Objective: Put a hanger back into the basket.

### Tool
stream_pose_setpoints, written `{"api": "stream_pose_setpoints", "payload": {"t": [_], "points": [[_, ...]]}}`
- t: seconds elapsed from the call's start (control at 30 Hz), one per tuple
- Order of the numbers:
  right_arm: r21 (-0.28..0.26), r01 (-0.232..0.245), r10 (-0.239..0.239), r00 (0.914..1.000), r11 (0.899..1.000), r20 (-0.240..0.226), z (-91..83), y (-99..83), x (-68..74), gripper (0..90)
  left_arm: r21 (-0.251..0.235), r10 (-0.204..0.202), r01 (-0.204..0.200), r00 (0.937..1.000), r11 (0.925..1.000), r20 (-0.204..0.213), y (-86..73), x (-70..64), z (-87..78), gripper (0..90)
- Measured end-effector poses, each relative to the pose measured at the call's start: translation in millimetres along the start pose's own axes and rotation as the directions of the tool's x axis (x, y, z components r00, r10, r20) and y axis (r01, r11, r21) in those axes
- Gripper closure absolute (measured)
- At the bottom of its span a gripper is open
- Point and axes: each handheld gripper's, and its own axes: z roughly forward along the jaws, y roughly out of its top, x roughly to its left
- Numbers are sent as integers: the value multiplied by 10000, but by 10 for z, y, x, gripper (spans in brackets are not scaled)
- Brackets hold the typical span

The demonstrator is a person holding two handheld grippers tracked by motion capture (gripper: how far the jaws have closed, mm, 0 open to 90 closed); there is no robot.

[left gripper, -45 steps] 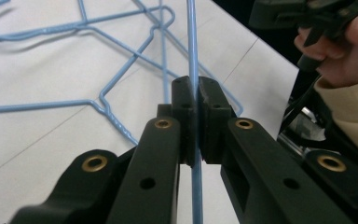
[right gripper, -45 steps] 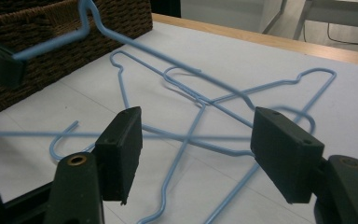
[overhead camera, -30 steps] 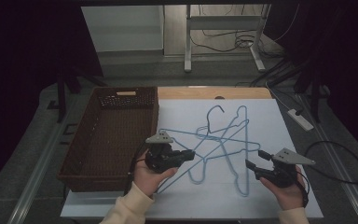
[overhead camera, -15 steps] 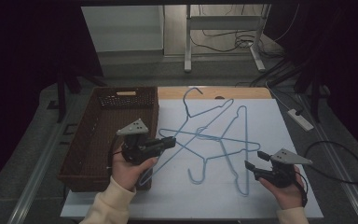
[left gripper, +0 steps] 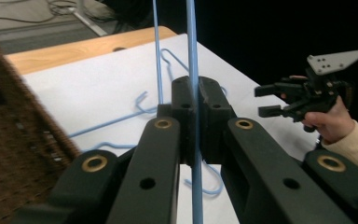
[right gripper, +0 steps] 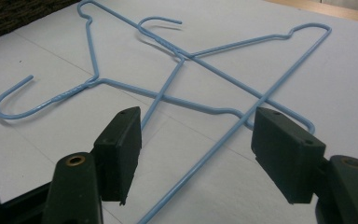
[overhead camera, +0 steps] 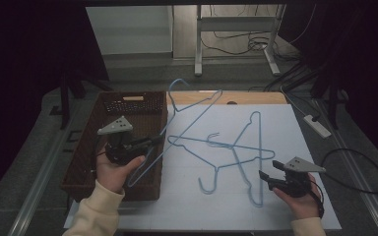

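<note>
My left gripper (overhead camera: 153, 141) is shut on a blue wire hanger (overhead camera: 197, 110) and holds it up at a slant over the right rim of a brown wicker basket (overhead camera: 91, 147). In the left gripper view the wire (left gripper: 193, 46) runs straight up between the closed jaws (left gripper: 193, 100). Two more blue hangers lie crossed on the white sheet, one with its hook toward me (overhead camera: 216, 169), the other lying lengthwise (overhead camera: 260, 132). My right gripper (overhead camera: 265, 179) stands open just right of the lengthwise hanger's near end. In the right gripper view (right gripper: 196, 149) one hanger wire (right gripper: 223, 140) passes between the parted jaws.
The basket wall (left gripper: 14, 140) rises close on the left of the left gripper. A wooden strip (overhead camera: 236, 97) borders the sheet at the back. A white power strip (overhead camera: 317, 125) and a looping black cable (overhead camera: 359, 169) lie right of the sheet.
My left gripper has lifted one hanger off the pile and carried it left, to the basket's edge. The right gripper has stayed in place, open.
</note>
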Motion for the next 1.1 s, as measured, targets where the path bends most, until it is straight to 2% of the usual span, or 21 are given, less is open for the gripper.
{"api": "stream_pose_setpoints", "payload": {"t": [0.17,0.37,0.5,0.77,0.83,0.87,0.9,0.97,1.1], "points": [[192,15,-17,9999,9998,106,17,-10,-10,337,-169,-90,83,9992,9998,-400,14,118,-151,865],[314,112,-116,9999,9994,112,35,-9,2,336,-278,-340,318,9962,9991,-807,-31,276,-256,865],[277,-21,18,9999,9996,130,32,-14,-11,334,-301,-511,475,9897,9984,-1338,-111,390,-324,865],[317,17,-22,9999,9995,160,32,-13,-8,334,-297,-618,576,9833,9979,-1712,-174,570,-488,865],[278,-12,8,9999,9996,143,35,-14,-10,333,-335,-630,578,9804,9978,-1867,-189,606,-524,865],[277,-22,18,9999,9996,147,35,-14,-11,333,-420,-701,627,9753,9971,-2095,-208,641,-563,865],[276,-20,15,9999,9996,159,35,-13,-11,333,-420,-701,627,9753,9971,-2095,-208,641,-563,865],[272,-12,7,9998,9996,177,34,-12,-10,333,-416,-787,711,9707,9966,-2269,-231,701,-610,865],[318,11,-17,9998,9995,185,39,-12,-8,333,-369,-785,717,9683,9967,-2373,-246,747,-655,865]]}}
